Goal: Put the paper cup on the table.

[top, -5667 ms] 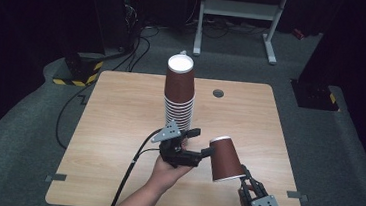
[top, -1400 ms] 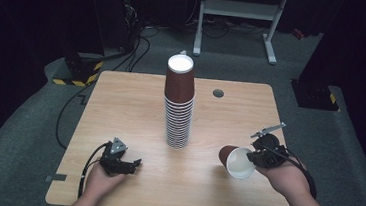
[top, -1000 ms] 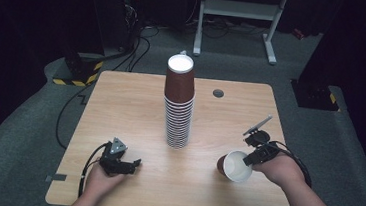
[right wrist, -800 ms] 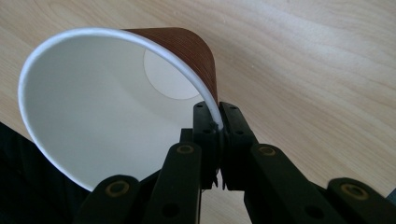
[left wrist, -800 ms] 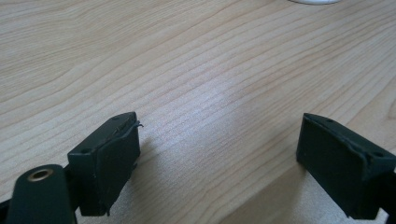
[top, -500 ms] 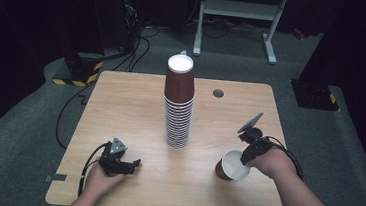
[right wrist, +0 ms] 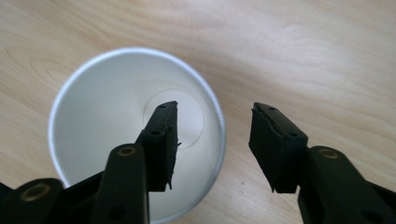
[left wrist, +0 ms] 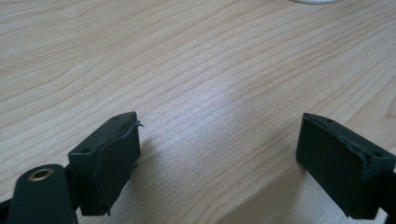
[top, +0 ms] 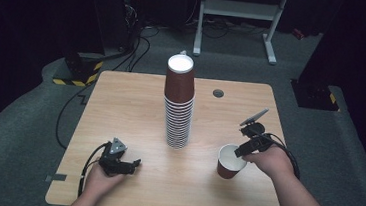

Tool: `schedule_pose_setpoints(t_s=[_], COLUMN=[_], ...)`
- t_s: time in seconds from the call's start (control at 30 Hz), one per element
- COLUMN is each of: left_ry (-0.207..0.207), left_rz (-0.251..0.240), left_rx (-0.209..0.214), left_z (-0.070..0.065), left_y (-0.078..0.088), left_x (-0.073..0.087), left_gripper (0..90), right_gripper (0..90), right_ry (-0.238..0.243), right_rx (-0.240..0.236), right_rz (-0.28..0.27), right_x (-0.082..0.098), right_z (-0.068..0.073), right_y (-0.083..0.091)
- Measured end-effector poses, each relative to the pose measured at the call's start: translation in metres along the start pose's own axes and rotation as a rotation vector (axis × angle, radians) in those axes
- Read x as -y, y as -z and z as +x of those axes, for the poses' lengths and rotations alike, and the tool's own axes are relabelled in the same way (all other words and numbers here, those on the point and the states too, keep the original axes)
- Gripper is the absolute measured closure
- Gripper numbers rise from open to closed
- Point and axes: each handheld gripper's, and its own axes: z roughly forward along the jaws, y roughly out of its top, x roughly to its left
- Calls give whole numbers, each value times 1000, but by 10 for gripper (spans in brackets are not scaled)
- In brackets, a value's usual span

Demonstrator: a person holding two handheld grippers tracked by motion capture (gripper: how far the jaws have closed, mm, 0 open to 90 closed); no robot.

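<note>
Cup (top: 228,161): brown paper, white inside, upright on the table (top: 136,99), near the right front part of the top, well apart from the stack to its left.
Right gripper (top: 242,149): at the cup's rim, tilted down toward it from the right; grey plate raised up and back behind it.
Right jaws: have just been opening; one jaw stands over the cup's mouth, the other outside the wall, with the rim (right wrist: 219,135) between them. Gap shows on both sides of the rim in the right gripper view, so the pads do not press on it. Apart, not clamped.
Right hand (top: 269,160): wrapped round the gripper body just right of the cup, forearm running in from the bottom right corner, wrist roughly in line with it.
Left gripper (top: 133,164): low at the table's front left, lying almost level, jaws pointing right toward the middle of the top.
Left jaws: apart, with bare wood grain between them in the left gripper view; nothing held.
Left hand (top: 102,176): curled round the gripper from behind, forearm entering at the bottom edge.
Stack of cups (top: 178,107): upside down, tall, at the table's centre, between the two hands and farther back.
Grommet (top: 218,93): small dark round hole behind the stack, toward the right.
</note>
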Motion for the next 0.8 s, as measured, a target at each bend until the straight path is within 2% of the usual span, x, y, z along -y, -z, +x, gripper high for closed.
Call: schedule_pose_setpoints(t_s=[0.23, 0.4, 0.6, 0.73, 0.8], left_ry=[-2, -1, 0, -3, 0], left_rz=[0, -4, -7, -7, -7], left_rx=[-1, -1, -2, -3, -3], left_z=[0, -1, -1, -1, -1], left_y=[0, 0, 0, 0, 0], left_x=[0, 0, 0, 0, 0], left_gripper=[144, 150, 155, 155, 155], right_gripper=[500, 507, 468, 436, 415], right_ry=[-16, -39, -70, -77, -108], right_rx=[25, 69, 133, 186, 190], right_rz=[-109, -158, -232, -279, -308], right_x=[14, 27, 44, 60, 70], right_z=[-9, -19, -36, -45, -49], right_y=[31, 36, 22, 3, -10])
